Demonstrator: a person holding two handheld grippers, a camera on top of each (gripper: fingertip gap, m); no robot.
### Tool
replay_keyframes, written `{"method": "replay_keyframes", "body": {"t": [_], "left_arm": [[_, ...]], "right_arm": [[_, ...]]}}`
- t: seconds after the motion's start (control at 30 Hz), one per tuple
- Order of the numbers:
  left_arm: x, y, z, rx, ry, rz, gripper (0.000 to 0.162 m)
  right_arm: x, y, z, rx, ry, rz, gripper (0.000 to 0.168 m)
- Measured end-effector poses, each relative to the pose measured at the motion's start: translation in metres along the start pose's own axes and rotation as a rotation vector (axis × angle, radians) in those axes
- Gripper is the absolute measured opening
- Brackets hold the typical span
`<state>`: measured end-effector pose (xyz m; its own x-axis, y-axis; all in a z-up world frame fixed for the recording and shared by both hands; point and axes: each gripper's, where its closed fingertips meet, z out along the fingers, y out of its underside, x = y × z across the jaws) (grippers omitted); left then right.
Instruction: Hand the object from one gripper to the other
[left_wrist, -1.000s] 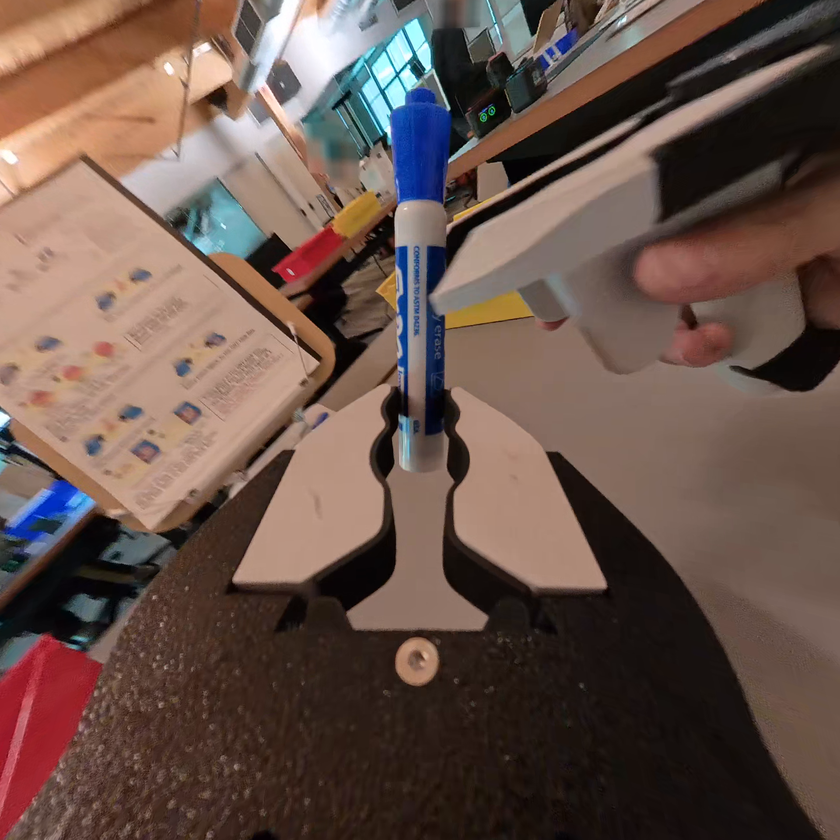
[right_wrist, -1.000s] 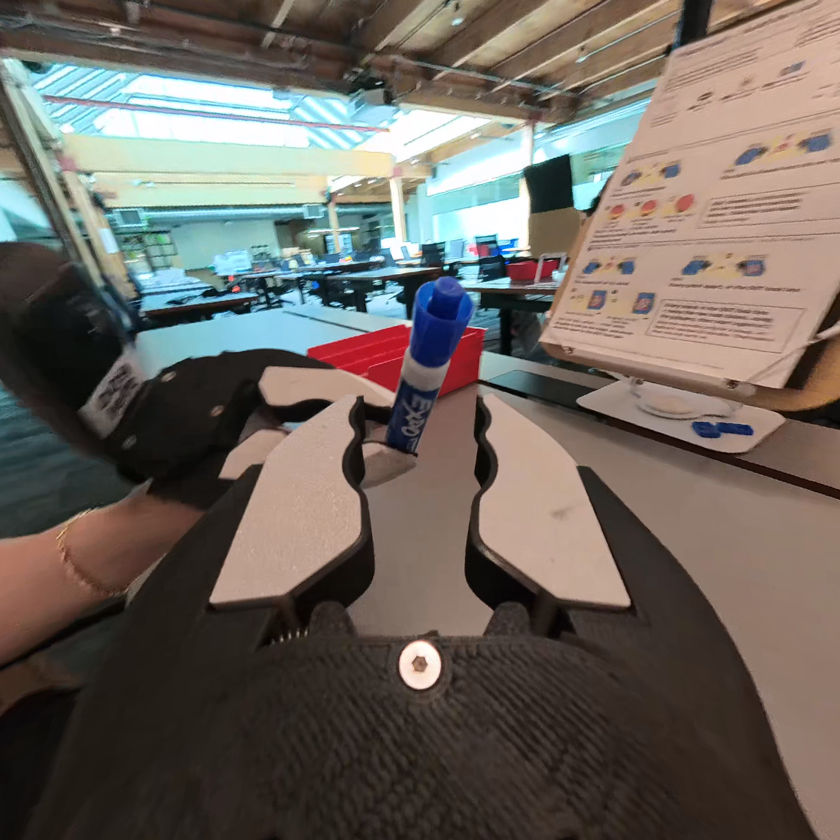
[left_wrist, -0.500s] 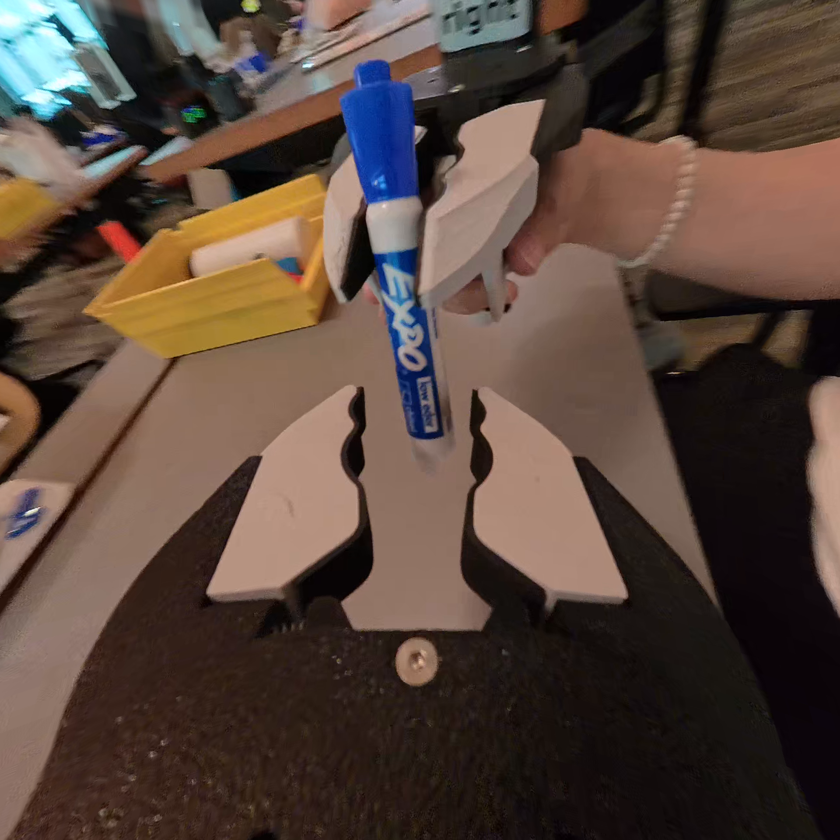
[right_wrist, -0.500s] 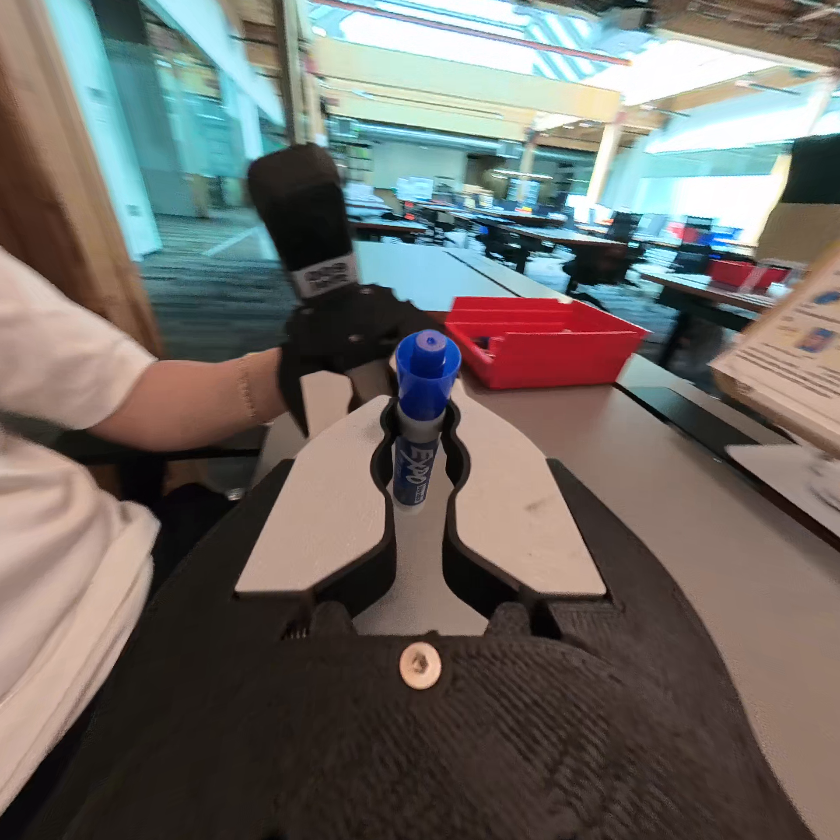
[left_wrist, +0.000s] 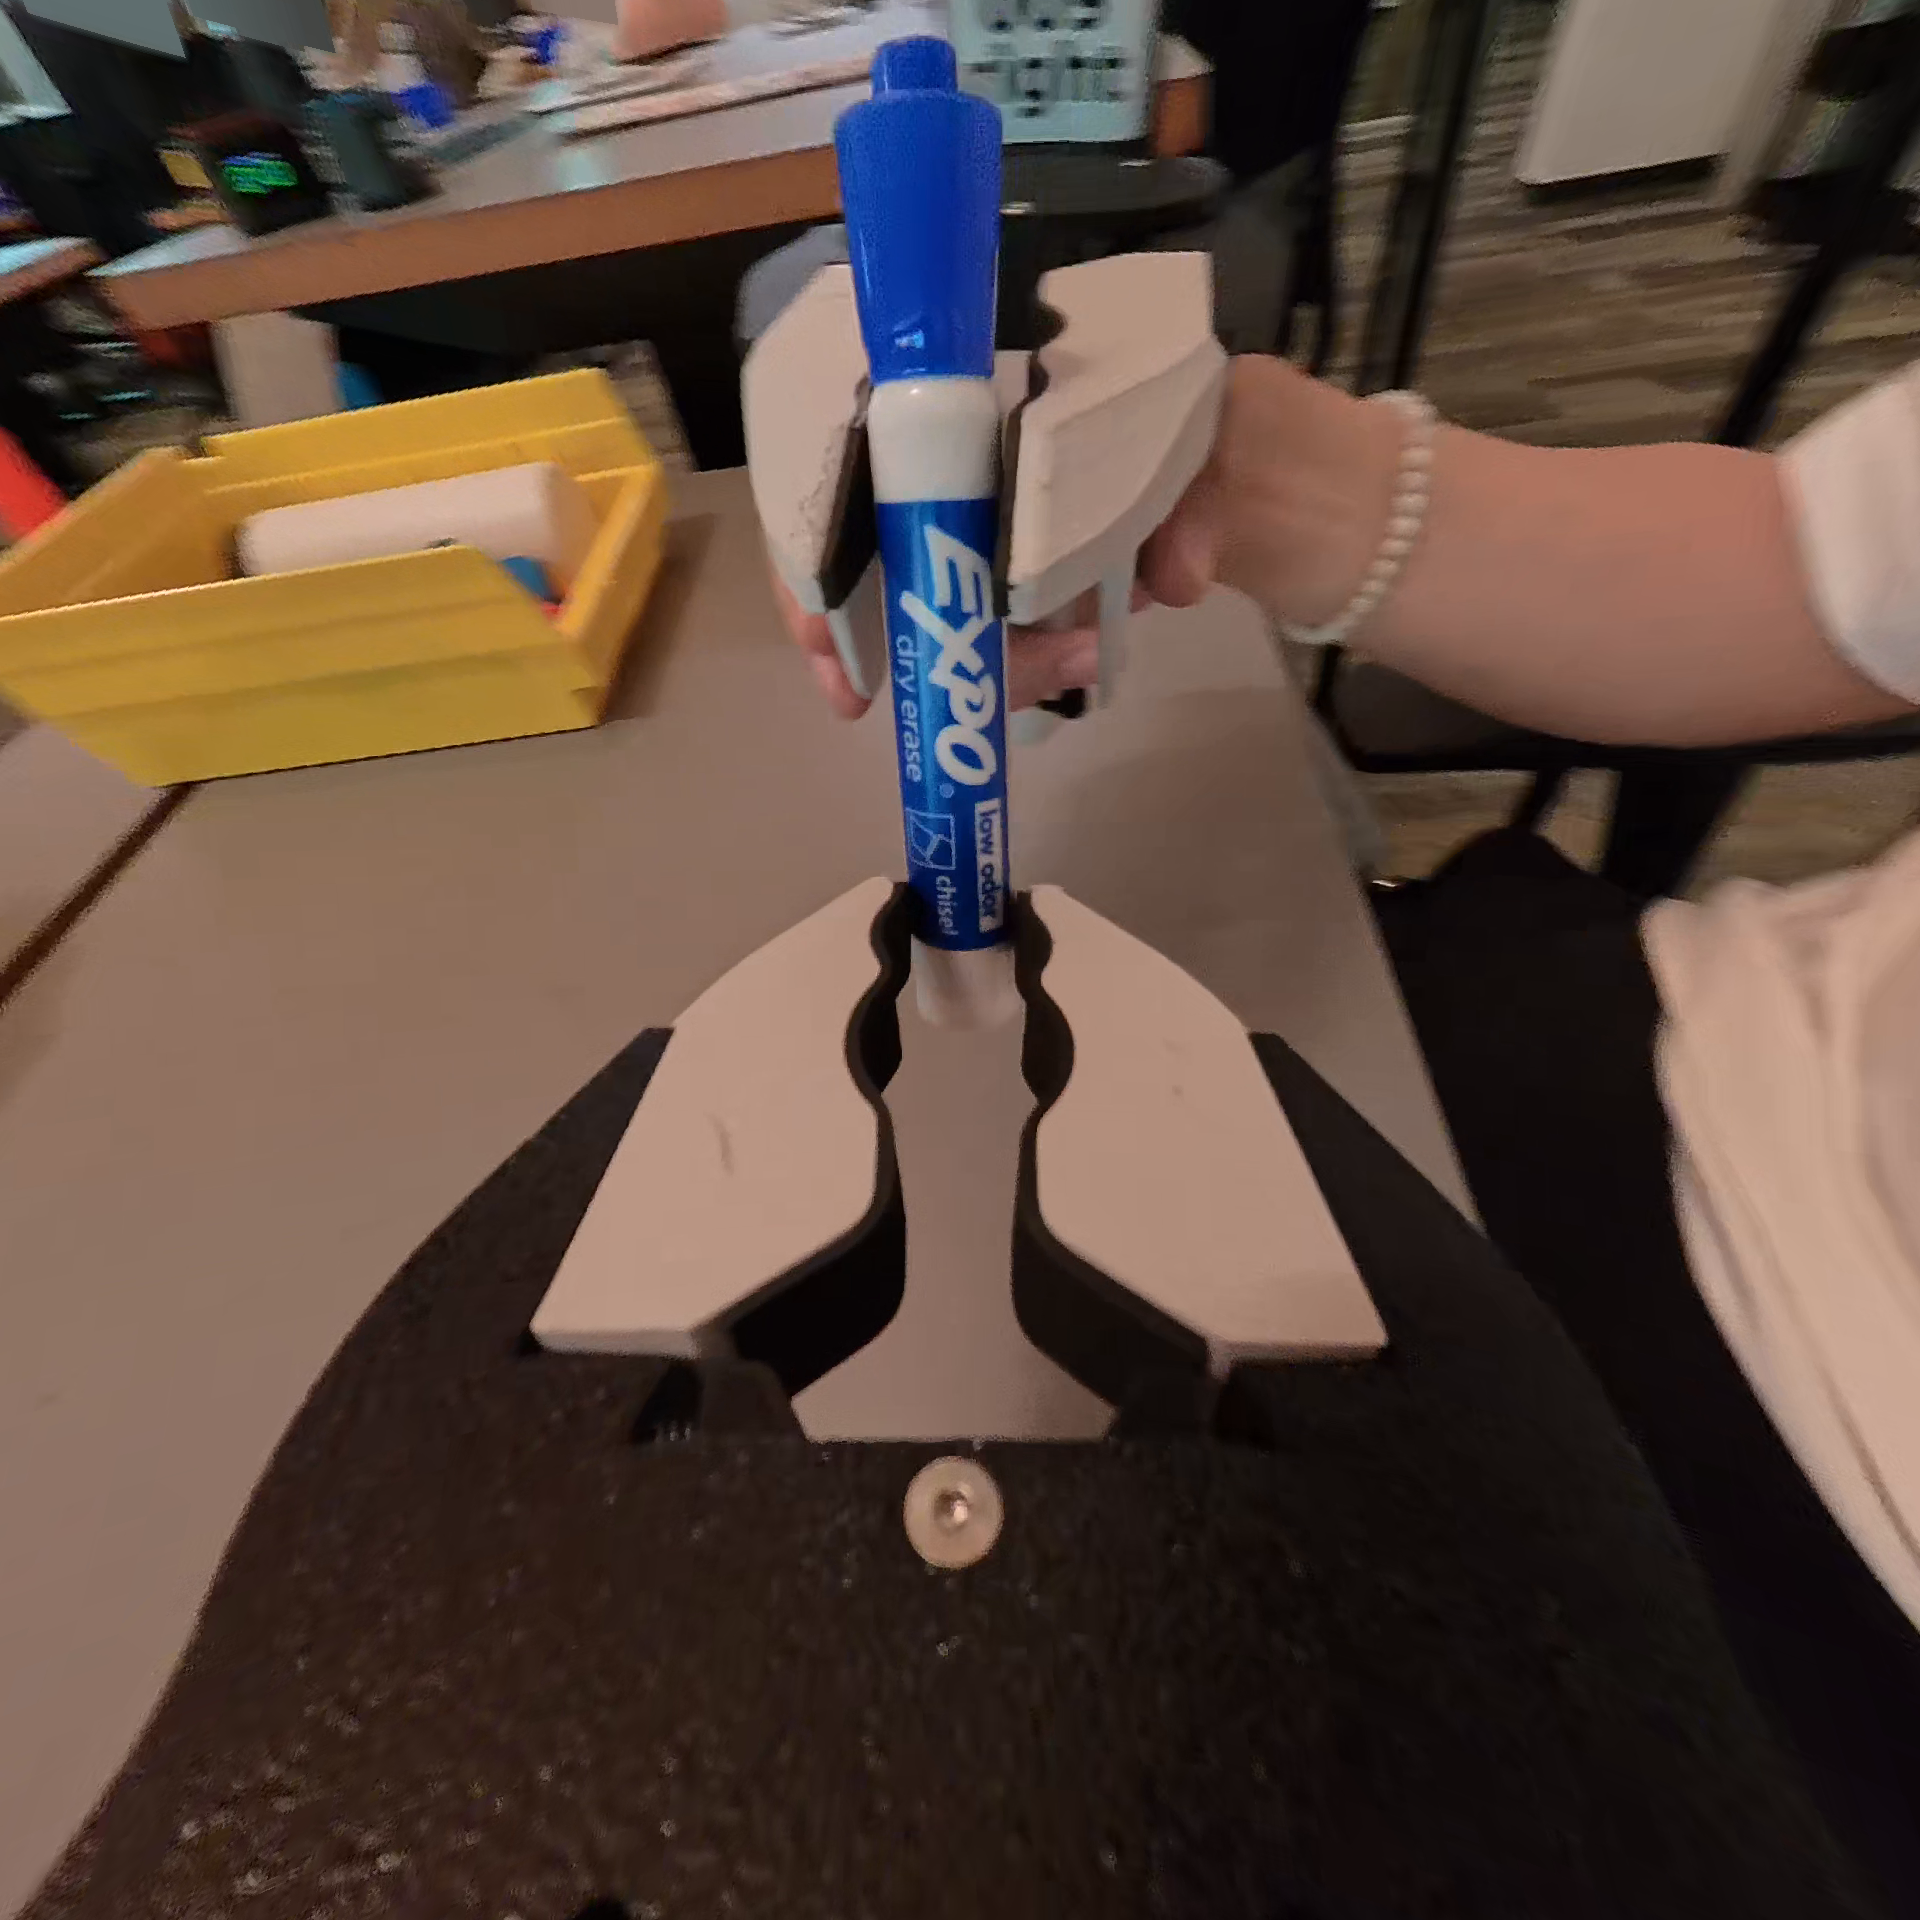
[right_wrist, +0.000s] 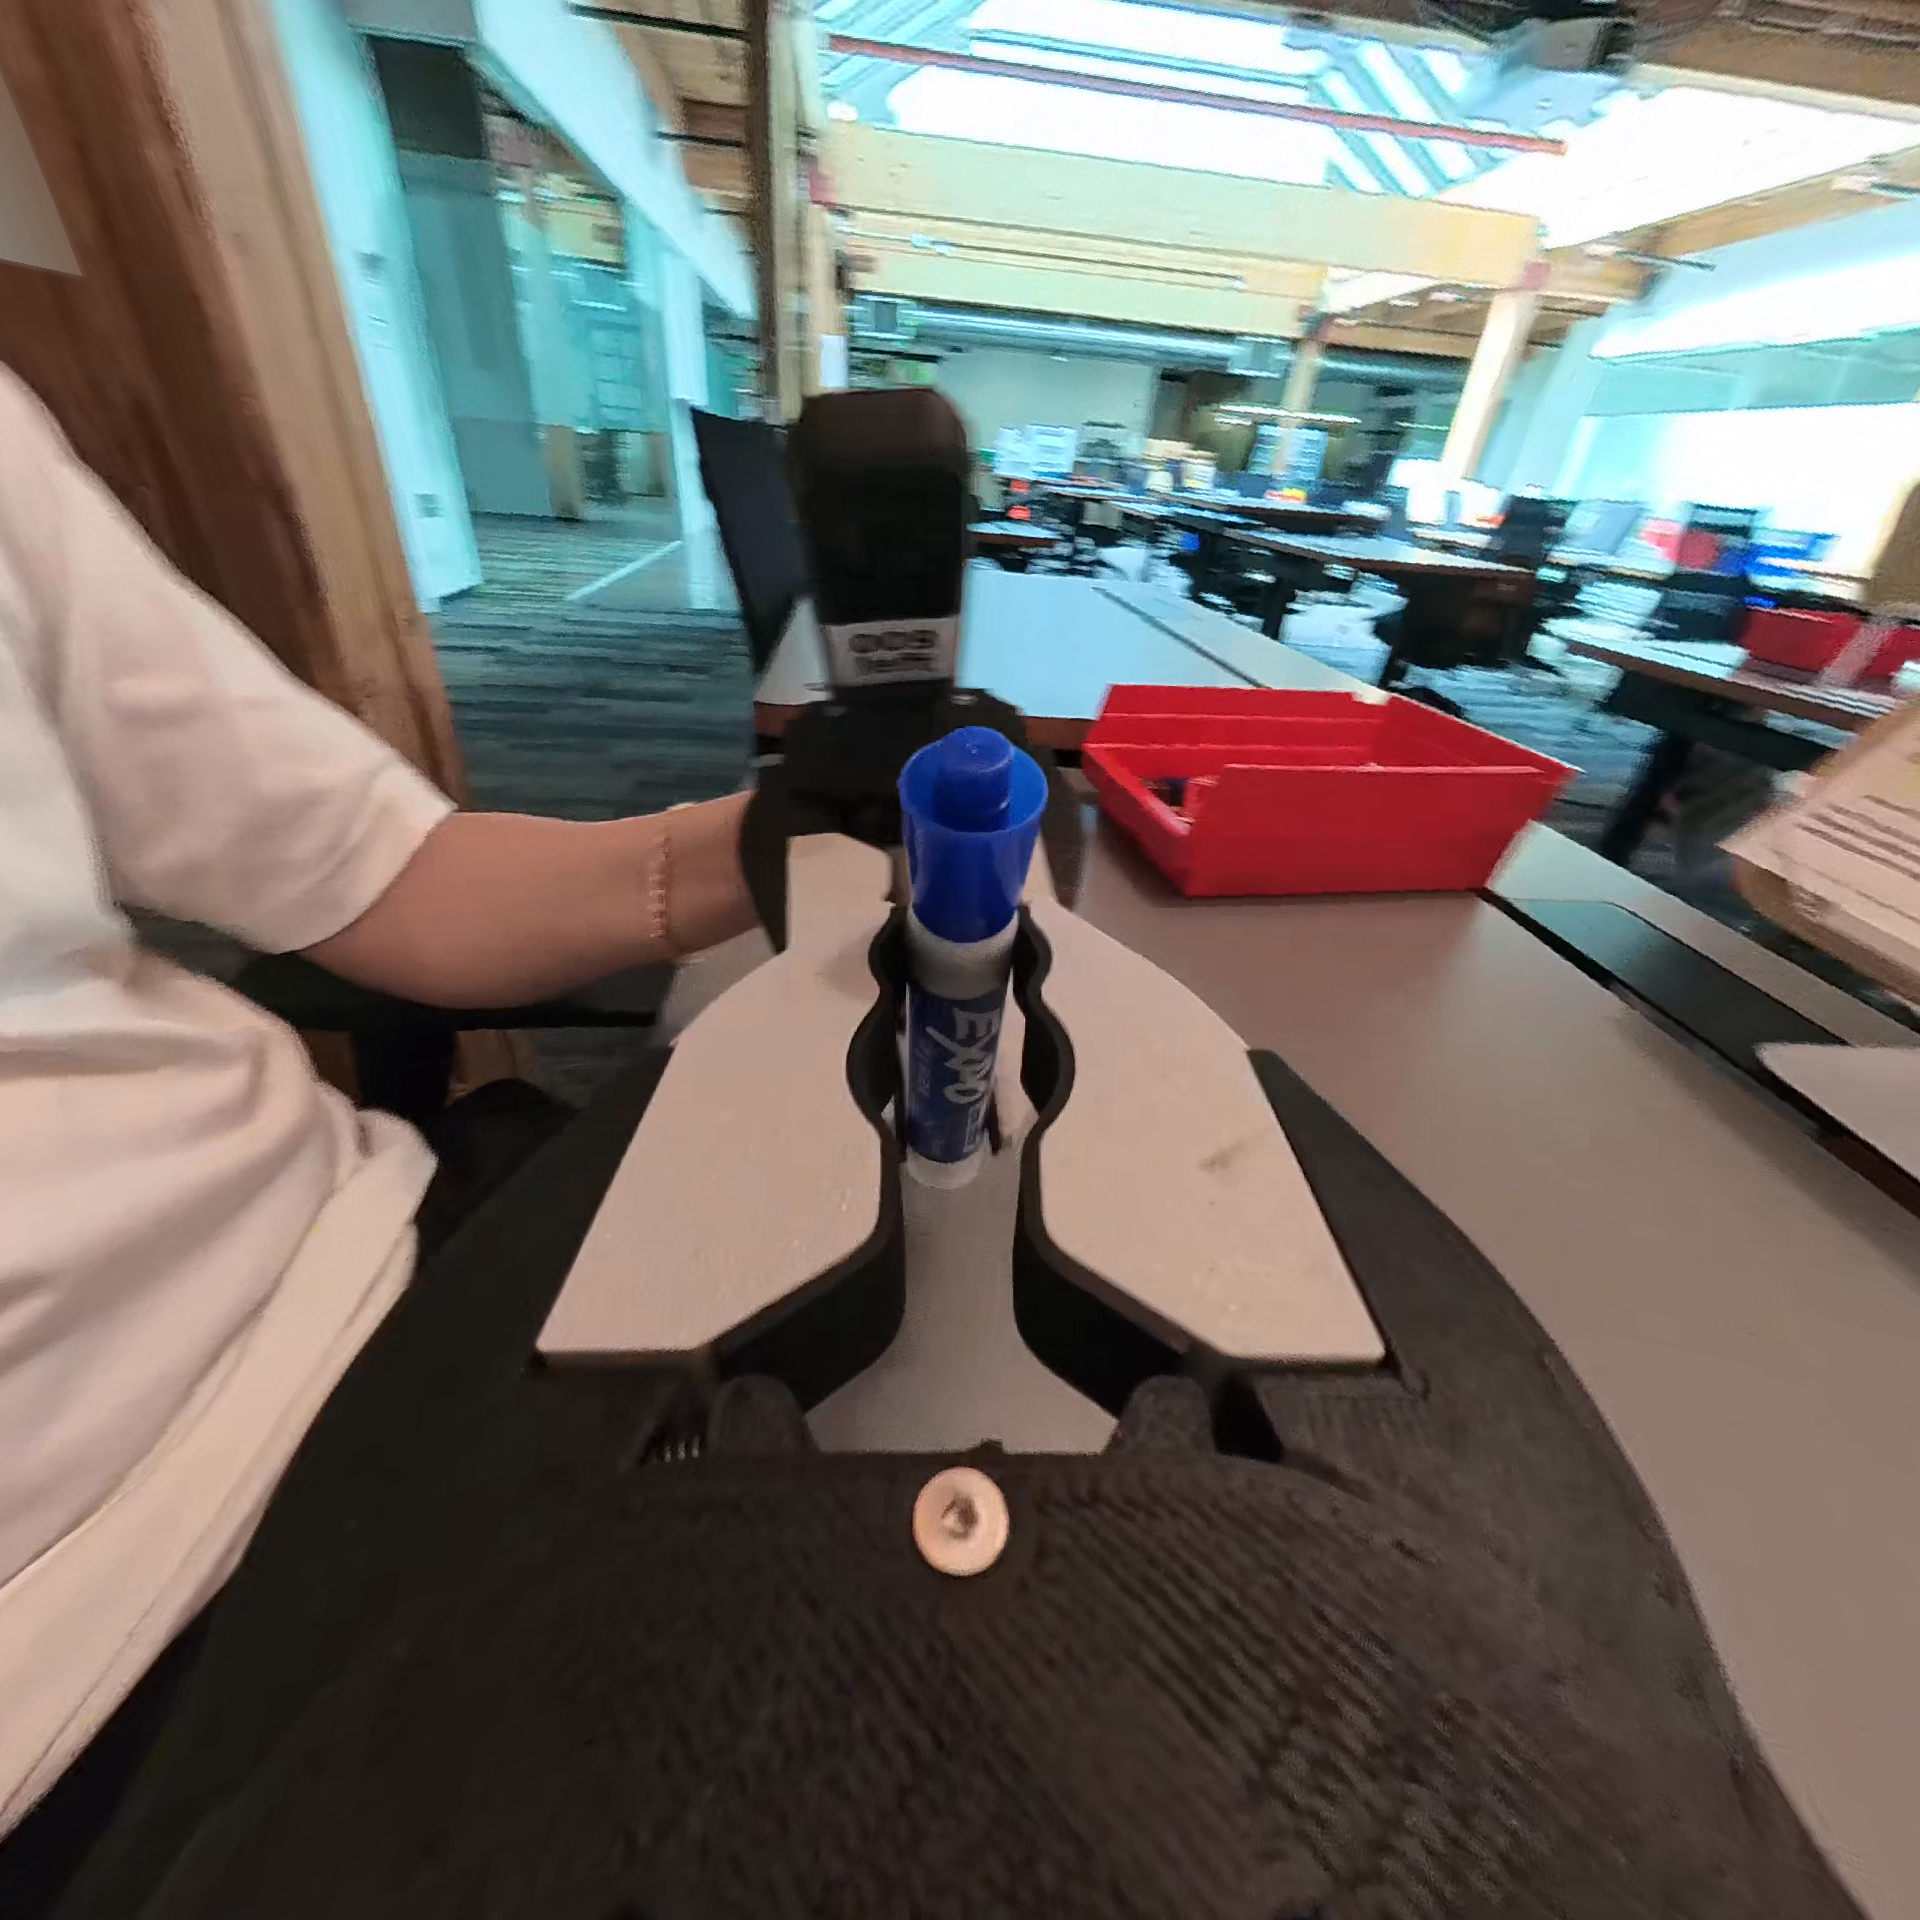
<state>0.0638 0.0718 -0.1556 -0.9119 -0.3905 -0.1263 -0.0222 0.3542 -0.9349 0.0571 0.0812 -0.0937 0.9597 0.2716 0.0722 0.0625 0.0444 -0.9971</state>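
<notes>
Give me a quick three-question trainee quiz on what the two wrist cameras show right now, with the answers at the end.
1. True or false: the blue dry-erase marker stands upright with its cap on top.
2. Multiple choice: which gripper grips the marker nearer the cap? A) left gripper B) right gripper C) neither touches it
3. Short answer: what colour is the bin on the table in the left wrist view?

Key: 1 true; 2 B; 3 yellow.
</notes>
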Motion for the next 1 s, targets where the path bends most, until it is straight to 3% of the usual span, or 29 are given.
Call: {"method": "replay_keyframes", "body": {"t": [0.1,0.2,0.37,0.47,0.6,0.73,0.93,1.0], "left_arm": [[-0.036,0.003,-0.005,-0.026,-0.243,-0.036,0.018],[-0.058,0.010,-0.014,-0.085,-0.413,-0.144,0.018],[-0.055,0.017,-0.010,-0.096,-0.389,-0.318,0.018],[-0.048,0.017,-0.005,-0.057,-0.304,-0.432,0.018],[-0.047,0.020,-0.005,-0.039,-0.255,-0.490,0.018],[-0.051,0.023,-0.006,-0.064,-0.297,-0.436,0.018],[-0.065,0.029,-0.005,-0.157,-0.501,-0.220,0.018],[-0.064,0.026,-0.002,-0.159,-0.530,-0.182,0.018]], "right_arm": [[0.035,0.002,-0.008,-0.029,0.249,-0.063,0.035],[0.048,-0.004,-0.015,-0.095,0.427,-0.360,0.056],[0.055,0.005,-0.012,-0.322,0.579,-0.847,0.068],[0.060,0.019,-0.009,-0.437,0.604,-0.971,0.087],[0.065,0.027,-0.007,-0.475,0.609,-0.946,0.101],[0.063,0.028,-0.007,-0.450,0.584,-0.897,0.104],[0.074,0.007,-0.016,-0.217,0.627,-0.354,0.103],[0.074,0.000,-0.015,-0.139,0.634,-0.256,0.084]]}}
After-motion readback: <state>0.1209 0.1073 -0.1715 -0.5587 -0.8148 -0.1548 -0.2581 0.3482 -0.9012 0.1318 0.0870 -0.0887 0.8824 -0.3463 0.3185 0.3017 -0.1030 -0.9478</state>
